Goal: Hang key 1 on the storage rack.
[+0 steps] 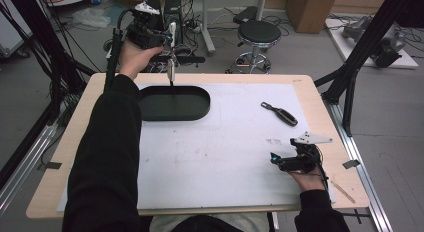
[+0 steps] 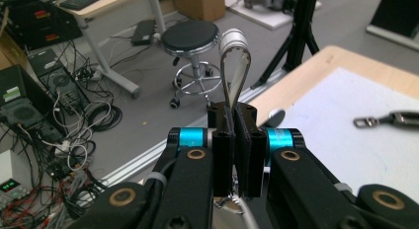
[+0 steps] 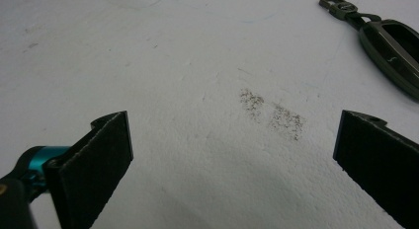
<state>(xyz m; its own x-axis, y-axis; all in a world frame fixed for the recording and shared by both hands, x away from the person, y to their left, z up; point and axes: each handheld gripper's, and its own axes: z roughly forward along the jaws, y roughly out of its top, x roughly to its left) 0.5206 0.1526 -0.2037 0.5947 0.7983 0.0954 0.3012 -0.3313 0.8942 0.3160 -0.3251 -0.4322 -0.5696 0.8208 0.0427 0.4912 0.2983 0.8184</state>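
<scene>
My left gripper [image 1: 169, 44] is raised over the table's far left edge, shut on a looped pale strap with a silver metal cap [image 2: 234, 66]. The strap [image 1: 171, 67] hangs from the jaws toward the black oval tray [image 1: 200, 112] below it. Seen from the left gripper view, the loop sticks out past the closed black pads [image 2: 223, 140]. My right gripper [image 1: 282, 157] rests low at the table's near right, open, with only bare white mat between its fingers [image 3: 101, 155]. A dark key fob with a metal clip [image 1: 280, 113] [image 3: 390, 41] lies on the mat beyond it.
A white mat [image 1: 220, 157] covers most of the wooden table [image 1: 80, 127], with a faint grey smudge [image 3: 272, 113] ahead of the right jaws. A round black stool [image 1: 257, 34], cables and black frame posts [image 1: 350, 77] stand beyond and beside the table.
</scene>
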